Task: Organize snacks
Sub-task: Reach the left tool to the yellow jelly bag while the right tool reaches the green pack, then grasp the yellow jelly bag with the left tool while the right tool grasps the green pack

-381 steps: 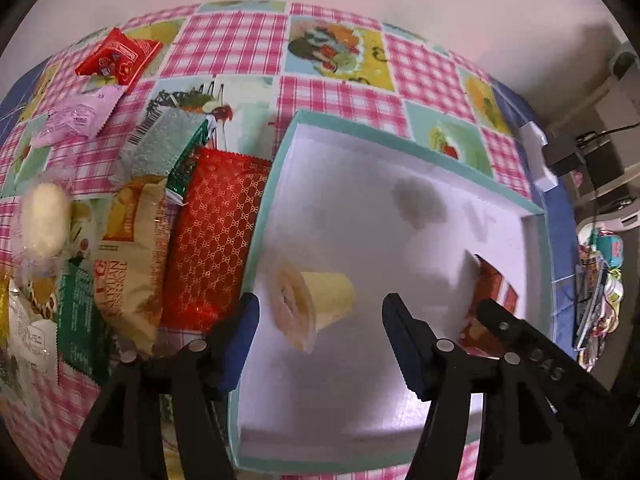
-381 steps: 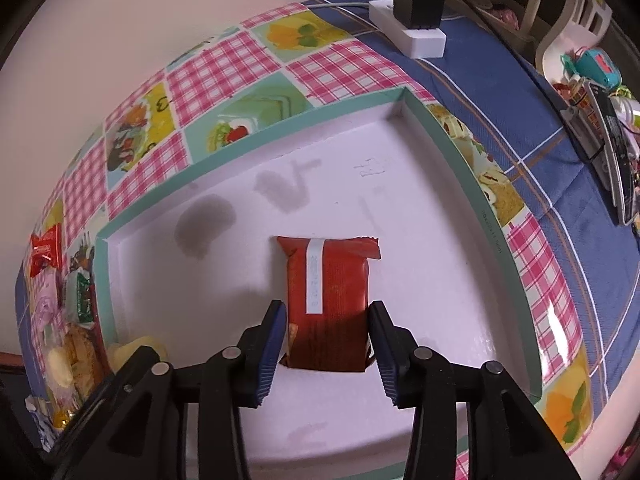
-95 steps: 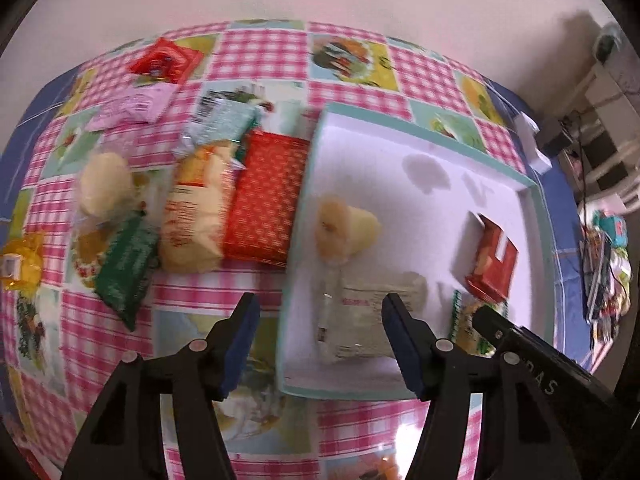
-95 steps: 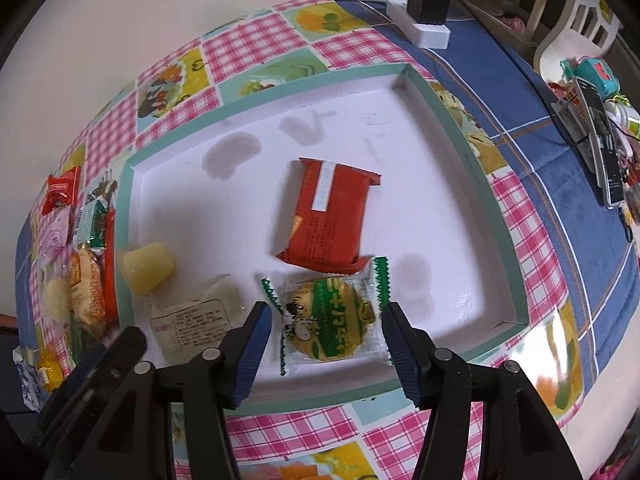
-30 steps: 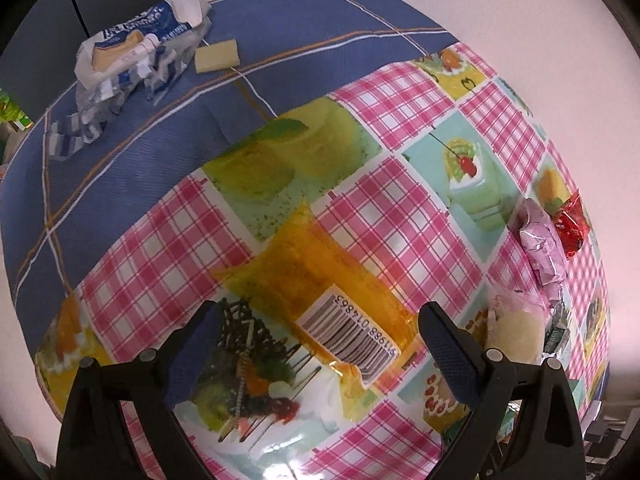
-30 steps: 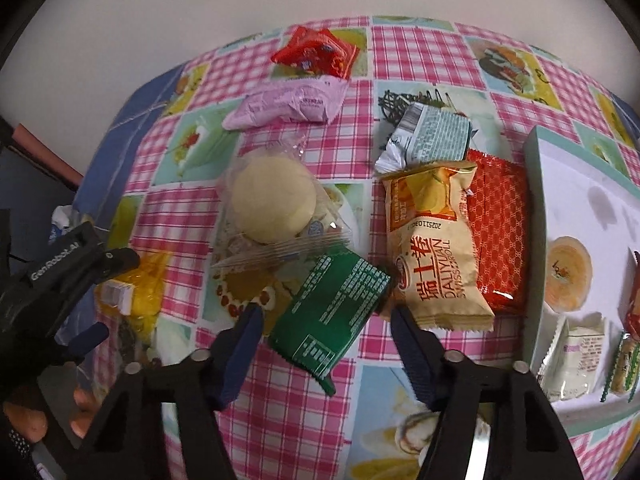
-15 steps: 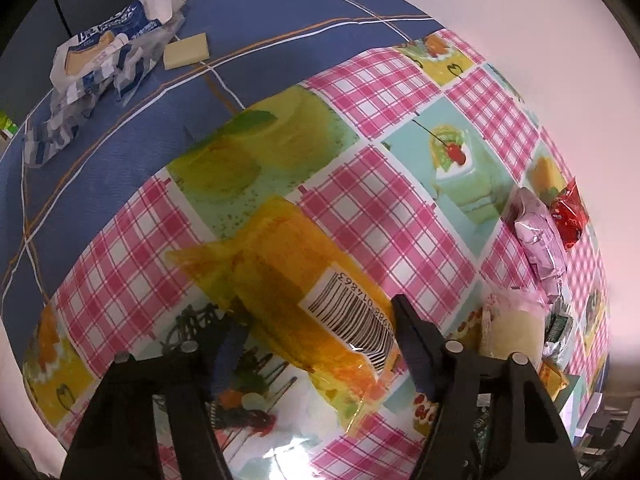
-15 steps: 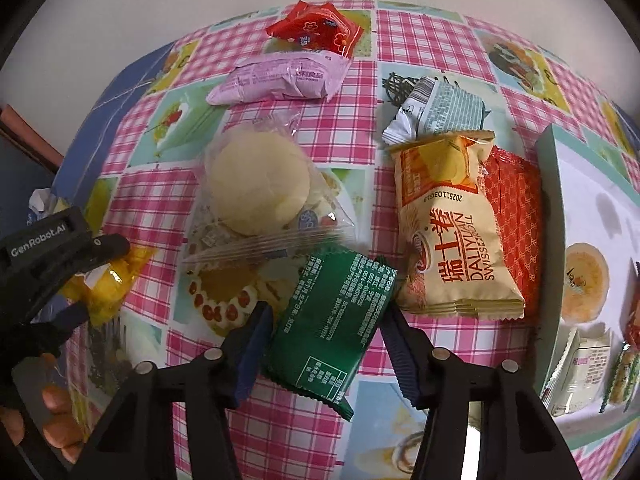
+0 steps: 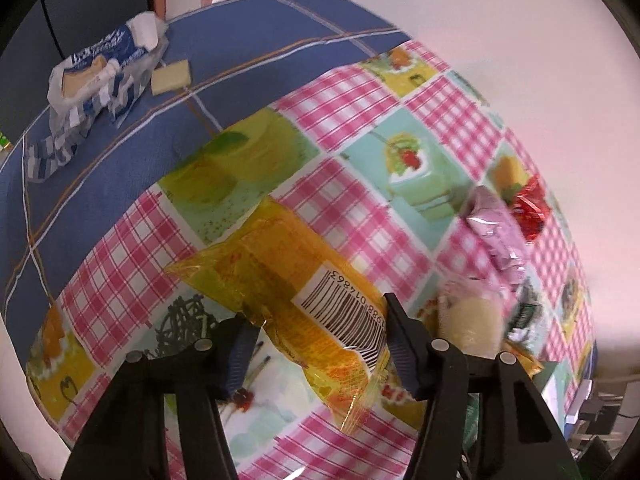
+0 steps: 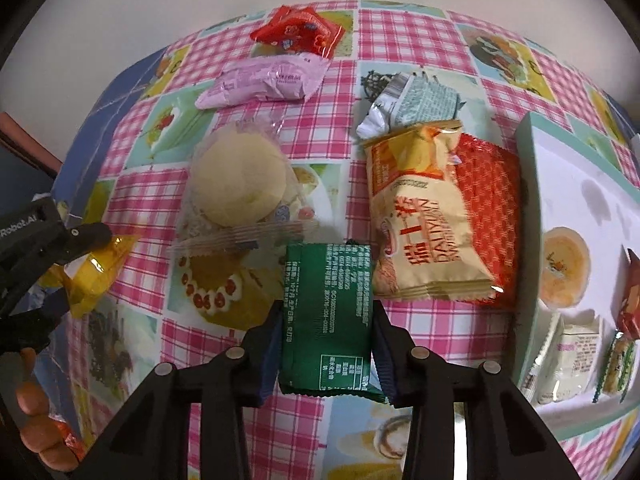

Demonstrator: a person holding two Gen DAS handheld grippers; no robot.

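Snacks lie on the checked tablecloth (image 10: 408,40). Both grippers have just been closing: the left gripper (image 9: 316,354) pinches a yellow packet (image 9: 304,300), and the right gripper (image 10: 326,354) clamps a green packet (image 10: 326,312) beside the white tray (image 10: 532,208).

"DAILYUAN" on the beige snack bag (image 10: 424,236), "Robot.AI" on the left claw (image 10: 60,280), barcode digits on the yellow packet (image 9: 312,312)

Glossy plastic yellow wrapper (image 9: 304,304), glossy oilcloth tablecloth (image 9: 352,216)
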